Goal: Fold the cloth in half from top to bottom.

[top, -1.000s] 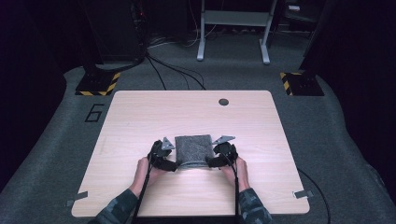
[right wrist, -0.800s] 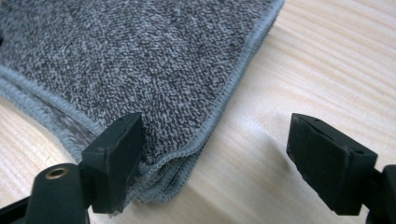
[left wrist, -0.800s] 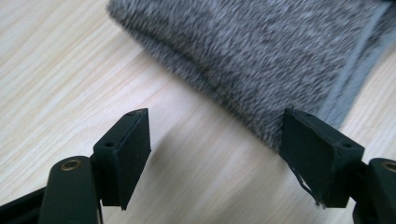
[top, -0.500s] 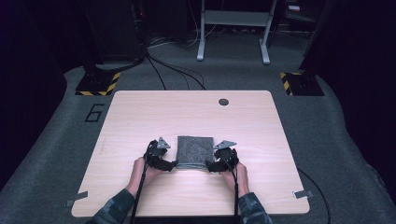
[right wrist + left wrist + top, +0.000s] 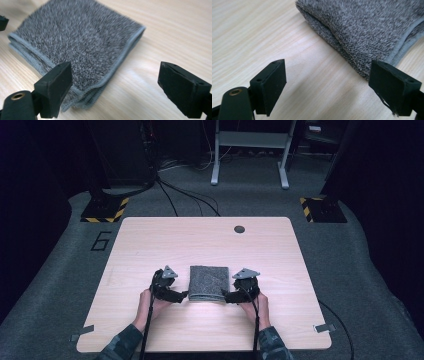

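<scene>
Grey folded towel (image 5: 209,283) lies near the table's (image 5: 150,240) 6 o'clock edge, looks soft and light, best pinched at its hemmed corners, between the open left gripper (image 5: 181,295) and open right gripper (image 5: 229,297).

Counter (image 5: 200,245): pale wood grain, with one dark round spot (image 5: 239,229) near the far edge; folded towel (image 5: 209,282): mottled grey pile, plain lighter grey hem; left gripper (image 5: 327,82) and right gripper (image 5: 113,86): black jaws, grey top plates; floor (image 5: 75,270): grey carpet; stand bases (image 5: 105,210): black-and-yellow hazard stripes; sleeves (image 5: 122,345): camouflage pattern.
</scene>
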{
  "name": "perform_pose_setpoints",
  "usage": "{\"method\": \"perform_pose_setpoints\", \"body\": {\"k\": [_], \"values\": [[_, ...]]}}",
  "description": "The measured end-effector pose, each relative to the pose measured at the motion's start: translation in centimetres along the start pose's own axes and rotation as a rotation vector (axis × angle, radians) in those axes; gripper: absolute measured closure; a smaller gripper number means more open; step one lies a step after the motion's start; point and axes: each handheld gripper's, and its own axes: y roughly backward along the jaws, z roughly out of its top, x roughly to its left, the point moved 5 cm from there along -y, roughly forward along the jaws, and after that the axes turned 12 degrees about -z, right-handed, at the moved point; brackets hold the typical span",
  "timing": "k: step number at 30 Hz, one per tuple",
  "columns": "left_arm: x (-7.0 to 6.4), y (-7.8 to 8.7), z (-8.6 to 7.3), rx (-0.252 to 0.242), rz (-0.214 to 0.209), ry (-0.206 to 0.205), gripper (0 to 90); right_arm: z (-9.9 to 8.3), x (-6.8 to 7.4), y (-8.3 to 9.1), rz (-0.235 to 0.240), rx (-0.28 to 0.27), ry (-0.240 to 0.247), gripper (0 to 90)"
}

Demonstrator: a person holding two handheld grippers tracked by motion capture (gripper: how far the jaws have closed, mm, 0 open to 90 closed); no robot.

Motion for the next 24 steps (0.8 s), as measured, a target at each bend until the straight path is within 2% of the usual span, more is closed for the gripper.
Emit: {"method": "perform_pose_setpoints", "body": {"k": [5,8,11,15,18,20,21,24], "values": [[0.2,1.8,-0.3,-0.028,0.018,0.0,10.6,0.0,-1.9,2.1,-0.017,-0.045,-0.05,10.2],[0.7,2.9,-0.8,-0.04,0.042,0.01,9.1,-0.7,-3.1,3.0,-0.038,-0.046,-0.082,8.8],[1.6,3.7,-1.8,-0.045,0.052,0.048,6.7,-1.9,-4.6,3.8,-0.075,-0.044,-0.1,8.2],[2.9,4.6,-3.8,-0.06,0.08,0.118,5.5,-3.9,-6.7,4.5,-0.122,-0.02,-0.143,7.9],[4.0,5.1,-5.9,-0.05,0.105,0.163,4.7,-5.6,-8.1,5.0,-0.162,0.006,-0.172,7.9],[4.5,5.5,-7.2,-0.037,0.127,0.179,4.1,-6.8,-9.2,5.3,-0.209,0.025,-0.172,7.9],[4.8,5.7,-7.8,-0.025,0.132,0.188,4.1,-7.4,-9.6,5.6,-0.231,0.036,-0.187,7.9],[5.3,6.5,-9.0,-0.037,0.18,0.186,3.9,-9.3,-11.0,5.8,-0.262,0.07,-0.205,7.4]]}}
